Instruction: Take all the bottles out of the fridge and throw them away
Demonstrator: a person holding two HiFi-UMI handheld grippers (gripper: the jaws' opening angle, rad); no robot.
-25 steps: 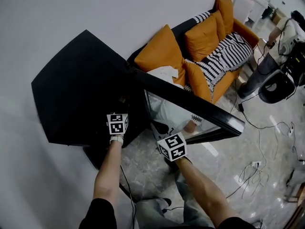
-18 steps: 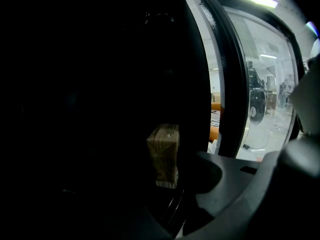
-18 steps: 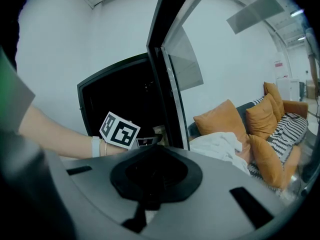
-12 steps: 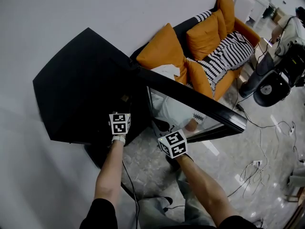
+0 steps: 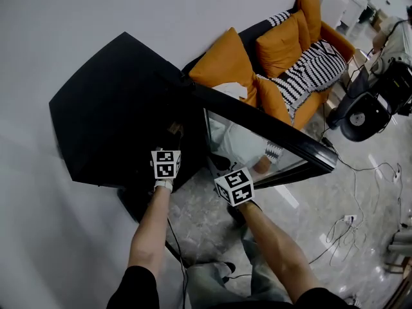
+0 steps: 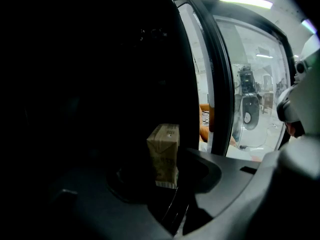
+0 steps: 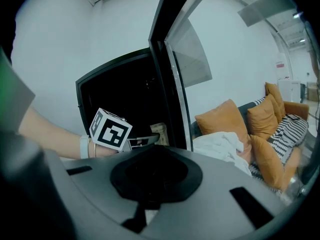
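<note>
- Glass door (image 5: 257, 140) hangs open beside the black fridge (image 5: 109, 127), orange sofa (image 5: 290, 44) behind.
- Inside, my left gripper (image 6: 170, 189) clasps a brown carton (image 6: 163, 151); my right gripper (image 7: 156, 149) is closed, empty.
- Both have barely shifted since a second ago.

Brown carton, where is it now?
Left gripper view: the brown carton stands inside the fridge, between the jaws of the left gripper, left of the glass door.

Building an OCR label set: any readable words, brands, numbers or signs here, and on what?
No text here can be read.
Carton in the fridge: dark print on its side, too blurred to read.
Marker cube at left and marker cube at right: black-and-white square patterns, no letters.
Small red wall sign: too small to read.
</note>
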